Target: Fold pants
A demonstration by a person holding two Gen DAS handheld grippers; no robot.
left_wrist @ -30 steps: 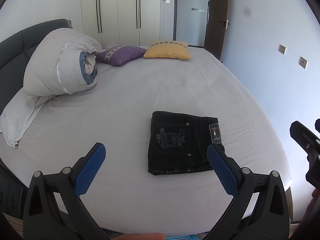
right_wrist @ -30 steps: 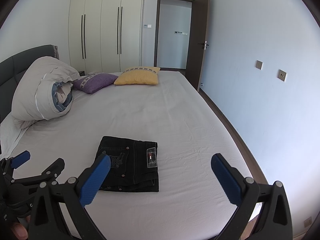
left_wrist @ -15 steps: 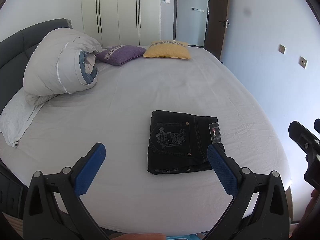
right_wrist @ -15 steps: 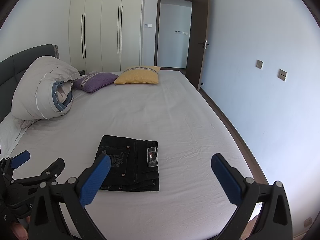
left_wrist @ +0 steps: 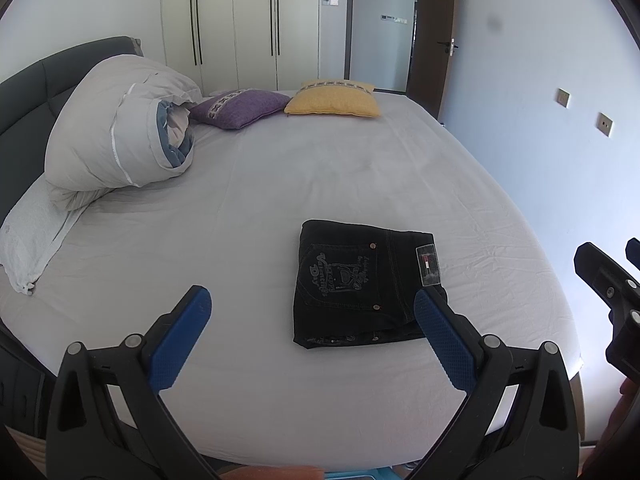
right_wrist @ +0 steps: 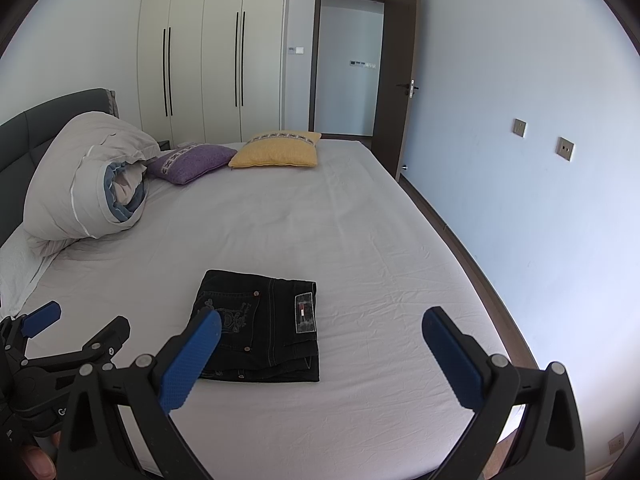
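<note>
The black pants (left_wrist: 356, 284) lie folded into a flat rectangle near the front edge of the bed, with a printed back pocket and a waist label facing up. They also show in the right wrist view (right_wrist: 260, 328). My left gripper (left_wrist: 312, 312) is open and empty, held back above the bed's front edge, just short of the pants. My right gripper (right_wrist: 320, 332) is open and empty, also held back from the pants. The left gripper shows at the lower left of the right wrist view (right_wrist: 76, 324).
The bed (left_wrist: 280, 184) has a grey sheet. A rolled duvet (left_wrist: 116, 140) and a white pillow (left_wrist: 28, 232) lie at the left by the headboard. A purple cushion (left_wrist: 240, 106) and a yellow cushion (left_wrist: 334, 100) lie at the far end. A wall runs along the right side.
Both grippers have drawn back and up very slightly. The pants have not moved.
</note>
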